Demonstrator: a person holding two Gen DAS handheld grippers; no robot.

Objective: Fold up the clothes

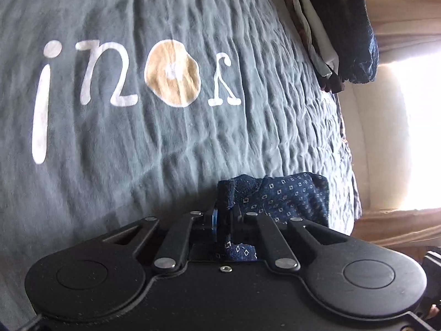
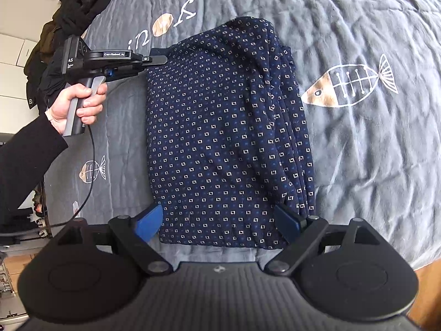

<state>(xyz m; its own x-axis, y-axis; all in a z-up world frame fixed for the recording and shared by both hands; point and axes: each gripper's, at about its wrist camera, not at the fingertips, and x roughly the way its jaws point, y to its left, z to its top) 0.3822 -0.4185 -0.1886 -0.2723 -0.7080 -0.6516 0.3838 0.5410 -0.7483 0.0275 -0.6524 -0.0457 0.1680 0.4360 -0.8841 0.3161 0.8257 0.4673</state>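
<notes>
A navy garment [image 2: 220, 127] with a small square print lies folded in a rectangle on the grey bedspread [image 2: 372, 151]. My right gripper [image 2: 219, 223] stands open over its near edge, one blue pad [image 2: 150, 224] by each near corner. A hand [image 2: 80, 104] holds my left gripper [image 2: 157, 60] at the garment's far left corner. In the left wrist view that gripper [image 1: 224, 215] is shut, with a fold of the navy garment [image 1: 289, 193] pinched between its jaws and bunched just ahead of them.
The bedspread carries white letters [image 1: 110, 74] and a fish drawing [image 2: 350, 82]. Dark clothes [image 2: 74, 8] are heaped off the bed's far left. More dark clothing [image 1: 344, 35] hangs by a bright window. Wooden floor [image 2: 424, 292] shows past the bed's near right edge.
</notes>
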